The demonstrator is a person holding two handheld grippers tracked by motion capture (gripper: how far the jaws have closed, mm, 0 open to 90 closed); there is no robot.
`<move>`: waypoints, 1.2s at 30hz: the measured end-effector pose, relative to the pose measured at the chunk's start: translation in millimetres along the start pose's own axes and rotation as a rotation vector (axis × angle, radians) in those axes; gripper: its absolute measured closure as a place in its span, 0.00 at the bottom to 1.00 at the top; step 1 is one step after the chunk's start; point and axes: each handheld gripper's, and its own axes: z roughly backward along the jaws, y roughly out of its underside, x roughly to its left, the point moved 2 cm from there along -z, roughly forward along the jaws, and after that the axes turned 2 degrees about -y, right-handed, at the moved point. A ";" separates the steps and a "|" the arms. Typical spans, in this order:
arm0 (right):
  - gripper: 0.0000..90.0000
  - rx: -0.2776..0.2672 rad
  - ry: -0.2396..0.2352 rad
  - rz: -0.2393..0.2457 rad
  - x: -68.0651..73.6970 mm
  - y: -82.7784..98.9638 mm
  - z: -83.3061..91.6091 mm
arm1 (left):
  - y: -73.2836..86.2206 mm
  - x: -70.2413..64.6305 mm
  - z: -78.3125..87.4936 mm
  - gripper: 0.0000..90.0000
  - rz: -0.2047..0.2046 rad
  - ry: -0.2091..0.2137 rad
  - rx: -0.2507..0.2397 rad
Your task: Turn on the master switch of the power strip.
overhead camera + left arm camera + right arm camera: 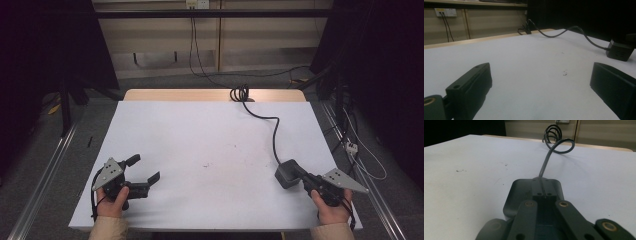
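Observation:
A dark grey power adapter [286,172] lies on the white-covered table [200,135] at the near right. Its black cable [274,132] runs back to a coil [240,93] at the far edge. My right gripper [299,175] reaches the adapter from the right. In the right gripper view its jaws stand together, the right gripper [544,188] lying over the top of the adapter [512,195] where the cable [545,165] leaves it. Whether they pinch anything is hidden. At the near left my left gripper [146,167] rests open with nothing between its fingers, and the adapter [620,51] shows far right beyond the left gripper [541,82].
A strip of bare wood [200,95] shows along the table's far edge. Small dark specks [565,73] mark the cover near the middle. A wall socket [446,12] sits behind the table. A white power strip [351,146] and loose cables lie on the floor to the right.

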 end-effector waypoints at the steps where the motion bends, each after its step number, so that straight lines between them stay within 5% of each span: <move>1: 1.00 0.002 0.003 0.006 0.6 0.1 0.0 | 0.1 0.0 0.0 0.04 0.000 -0.001 0.001; 36: 1.00 0.003 0.010 0.003 1.3 0.1 -0.3 | 0.6 0.3 -0.5 0.04 -0.002 0.001 0.003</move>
